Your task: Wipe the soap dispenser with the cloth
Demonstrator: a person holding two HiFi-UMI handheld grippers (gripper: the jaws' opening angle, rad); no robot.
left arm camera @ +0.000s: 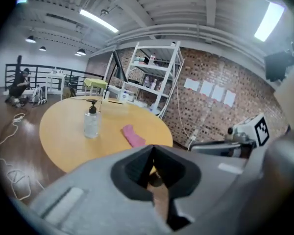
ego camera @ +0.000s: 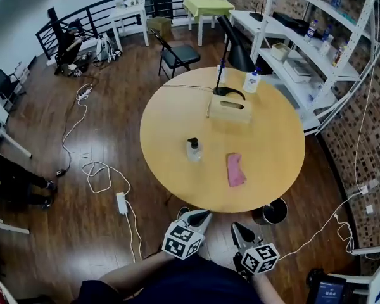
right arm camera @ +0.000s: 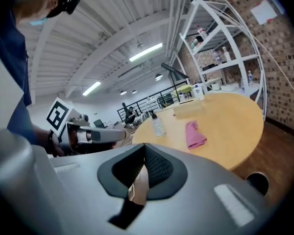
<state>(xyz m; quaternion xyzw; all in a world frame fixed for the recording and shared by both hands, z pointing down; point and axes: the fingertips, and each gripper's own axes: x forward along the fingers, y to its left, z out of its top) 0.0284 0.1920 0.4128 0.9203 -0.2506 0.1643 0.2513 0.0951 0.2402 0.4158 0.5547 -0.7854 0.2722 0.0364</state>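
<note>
A clear soap dispenser (ego camera: 194, 149) with a black pump stands upright on the round wooden table (ego camera: 272, 113). A pink cloth (ego camera: 235, 169) lies crumpled to its right. Both grippers hang below the table's near edge, off the table. My left gripper (ego camera: 201, 217) is shut with nothing in it. My right gripper (ego camera: 241, 230) is shut and empty too. The left gripper view shows the dispenser (left arm camera: 91, 123) and cloth (left arm camera: 133, 135) ahead beyond its jaws. In the right gripper view the cloth (right arm camera: 194, 134) and dispenser (right arm camera: 158, 124) lie ahead, with the left gripper (right arm camera: 118, 135) at the left.
A wooden tissue box (ego camera: 230, 108), a black desk lamp (ego camera: 231, 49) and a white bottle (ego camera: 252, 81) stand at the table's far side. A black bin (ego camera: 274, 211) sits under the near right edge. A folding chair (ego camera: 176, 56), floor cables (ego camera: 101, 176) and white shelving (ego camera: 320, 37) surround the table.
</note>
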